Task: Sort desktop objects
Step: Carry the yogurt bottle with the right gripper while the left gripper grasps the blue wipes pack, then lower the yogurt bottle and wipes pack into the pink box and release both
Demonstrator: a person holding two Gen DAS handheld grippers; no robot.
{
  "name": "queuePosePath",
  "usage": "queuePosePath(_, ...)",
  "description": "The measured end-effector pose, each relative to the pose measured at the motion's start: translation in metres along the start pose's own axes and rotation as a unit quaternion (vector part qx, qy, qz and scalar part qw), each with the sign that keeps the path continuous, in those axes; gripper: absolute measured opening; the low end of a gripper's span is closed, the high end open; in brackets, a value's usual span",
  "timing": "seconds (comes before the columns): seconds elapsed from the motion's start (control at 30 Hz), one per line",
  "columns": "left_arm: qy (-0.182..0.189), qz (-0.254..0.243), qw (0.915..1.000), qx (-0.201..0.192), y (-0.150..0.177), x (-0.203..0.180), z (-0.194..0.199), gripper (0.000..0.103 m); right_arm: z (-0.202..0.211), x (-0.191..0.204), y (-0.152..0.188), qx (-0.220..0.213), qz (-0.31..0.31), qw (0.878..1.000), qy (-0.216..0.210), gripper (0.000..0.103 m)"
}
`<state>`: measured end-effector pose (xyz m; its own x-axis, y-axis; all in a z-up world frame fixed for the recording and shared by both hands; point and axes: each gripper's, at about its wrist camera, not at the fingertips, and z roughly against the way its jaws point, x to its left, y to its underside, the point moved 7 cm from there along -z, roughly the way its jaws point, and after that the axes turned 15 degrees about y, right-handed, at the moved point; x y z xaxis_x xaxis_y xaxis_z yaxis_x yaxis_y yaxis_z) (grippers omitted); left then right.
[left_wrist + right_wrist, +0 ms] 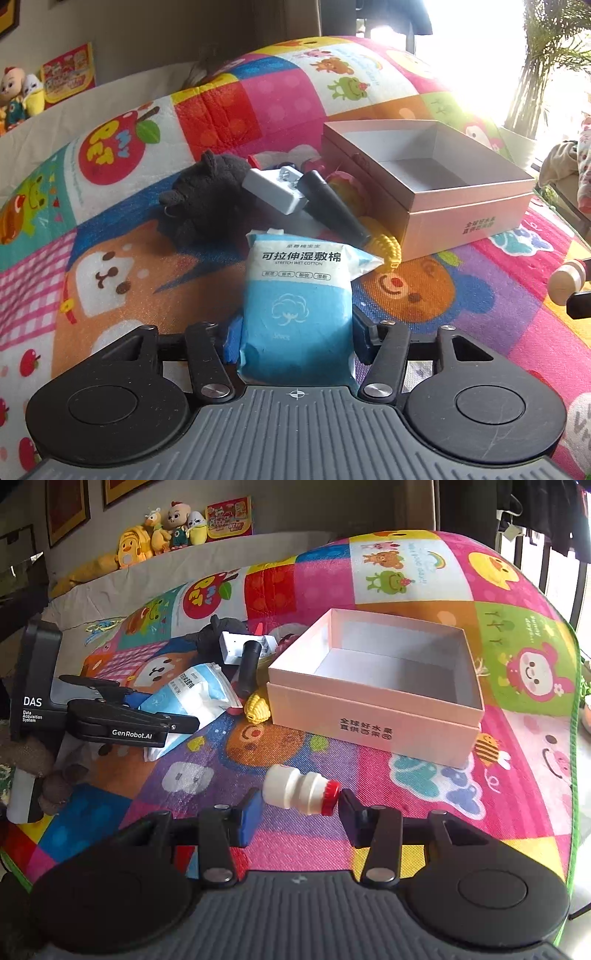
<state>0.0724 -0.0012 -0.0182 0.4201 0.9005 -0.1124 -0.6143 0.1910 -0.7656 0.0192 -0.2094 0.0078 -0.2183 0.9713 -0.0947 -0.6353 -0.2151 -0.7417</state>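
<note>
On the patchwork mat [369, 775], left jaws clamp a blue cotton pack [295, 306]; right jaws grip a red-capped white bottle [301, 790].

Beige wall [332, 502], framed pictures [66, 506], bright, probably window [476, 48].

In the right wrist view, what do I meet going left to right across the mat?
Left gripper → blue cotton pack → toy corn → white bottle in the right gripper → pink box.

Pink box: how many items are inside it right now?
0. The pink box shows only bare floor in both views. The blue cotton pack sits between the left gripper's fingers, the white bottle between the right gripper's.
</note>
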Motion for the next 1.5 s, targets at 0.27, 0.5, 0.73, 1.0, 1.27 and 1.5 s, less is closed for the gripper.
queuePosePath(0.27,0.011,-0.101,0.9915,-0.081,-0.018,-0.062,0.071,0.058,0.041,-0.043,0.011,-0.032,-0.015,0.998,0.042,0.045)
queuePosePath(0.5,0.088,-0.103,0.9773,-0.163,-0.115,-0.101,0.059,0.059,0.061,-0.067,-0.047,-0.129,-0.04,0.987,0.087,0.045)
queuePosePath(0.73,0.117,0.025,0.985,-0.124,-0.163,-0.055,-0.011,0.09,-0.002,-0.08,-0.116,-0.158,-0.051,0.977,0.137,0.064)
queuePosePath(1.0,0.031,0.033,0.9937,-0.102,-0.063,0.008,0.004,0.097,-0.084,-0.111,-0.08,-0.035,-0.137,0.982,0.123,0.065)
queuePosePath(1.27,-0.022,0.041,0.9972,-0.059,-0.011,0.039,0.013,0.101,-0.117,-0.083,-0.082,-0.011,-0.138,0.985,0.101,0.076)
queuePosePath(1.5,-0.083,0.069,0.9936,-0.033,0.013,0.064,0.007,0.101,-0.058,-0.027,-0.093,-0.151,-0.013,0.973,0.173,0.079)
